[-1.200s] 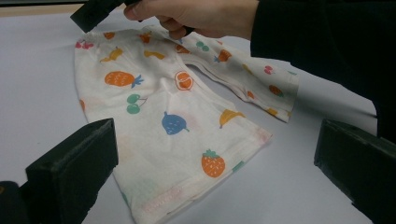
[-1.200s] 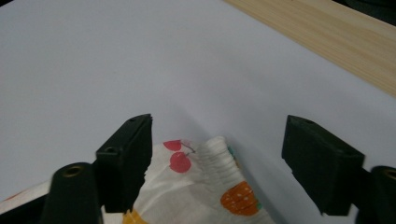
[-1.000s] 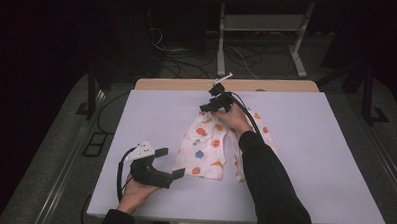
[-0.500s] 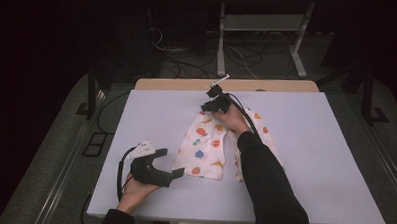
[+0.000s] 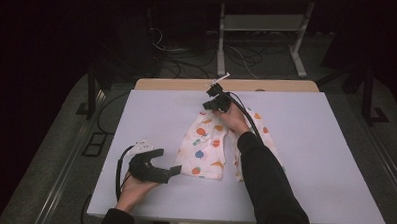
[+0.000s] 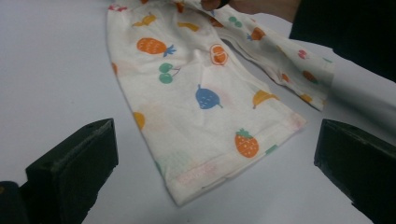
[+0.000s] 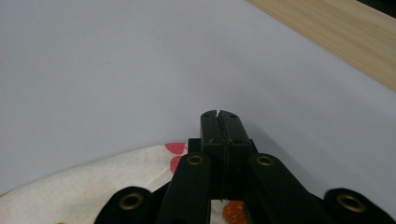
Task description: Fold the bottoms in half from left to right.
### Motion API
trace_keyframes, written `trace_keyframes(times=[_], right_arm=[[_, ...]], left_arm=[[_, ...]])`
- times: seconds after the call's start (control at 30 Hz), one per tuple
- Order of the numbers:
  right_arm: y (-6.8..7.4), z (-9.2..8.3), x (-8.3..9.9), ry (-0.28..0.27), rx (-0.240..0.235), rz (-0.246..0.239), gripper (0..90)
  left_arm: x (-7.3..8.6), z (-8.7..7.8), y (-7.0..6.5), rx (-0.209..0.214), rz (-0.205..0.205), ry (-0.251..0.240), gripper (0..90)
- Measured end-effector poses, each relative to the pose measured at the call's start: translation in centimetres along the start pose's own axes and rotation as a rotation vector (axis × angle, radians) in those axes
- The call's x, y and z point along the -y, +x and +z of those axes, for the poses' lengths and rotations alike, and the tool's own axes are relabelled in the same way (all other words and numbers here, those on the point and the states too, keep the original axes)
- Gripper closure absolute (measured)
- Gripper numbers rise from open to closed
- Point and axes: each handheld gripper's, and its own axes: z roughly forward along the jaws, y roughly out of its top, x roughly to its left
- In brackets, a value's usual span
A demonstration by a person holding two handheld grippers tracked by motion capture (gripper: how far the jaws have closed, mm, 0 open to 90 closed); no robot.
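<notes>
White shorts (image 5: 205,147) printed with coloured fruit lie flat in the middle of the pale table (image 5: 315,141). My right gripper (image 5: 213,103) sits at their far edge. Its jaws have just been closing and now stand shut (image 7: 218,114), with the cloth (image 7: 93,191) running in under them. My left gripper (image 5: 168,162) rests at the near left, open. In the left gripper view its jaws (image 6: 217,140) stand wide on either side of the hem of one leg (image 6: 196,93) without touching it.
A wooden strip (image 5: 187,85) runs along the table's far edge (image 7: 336,32). The person's dark right sleeve (image 5: 264,184) lies over the right part of the shorts. Cables and a metal stand (image 5: 259,39) are on the dark floor behind.
The right gripper's jaws have drawn together at the shorts' far edge. The left hand and the cloth have hardly shifted.
</notes>
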Motion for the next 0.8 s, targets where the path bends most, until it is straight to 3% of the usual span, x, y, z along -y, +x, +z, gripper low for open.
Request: trace_keyframes(times=[0.27, 0.5, 0.63, 0.8], right_arm=[[0.5, -0.4, -0.2, -0.008, 0.002, -0.016, 89.0], [0.6, -0.9, -0.3, -0.025, 0.009, -0.016, 88.9], [0.6, -1.2, -0.3, -0.035, 0.011, -0.019, 89.0], [0.6, -1.3, -0.2, -0.04, 0.013, -0.016, 88.9]], left_arm=[[0.1, 0.3, 0.9, 0.0, -0.086, 0.047, 0.0], [0.1, 0.6, 1.2, 0.004, -0.124, 0.082, 0.0], [0.2, 0.7, 1.3, 0.005, -0.132, 0.104, 0.0], [0.2, 1.0, 1.2, 0.01, -0.098, 0.15, 0.2]])
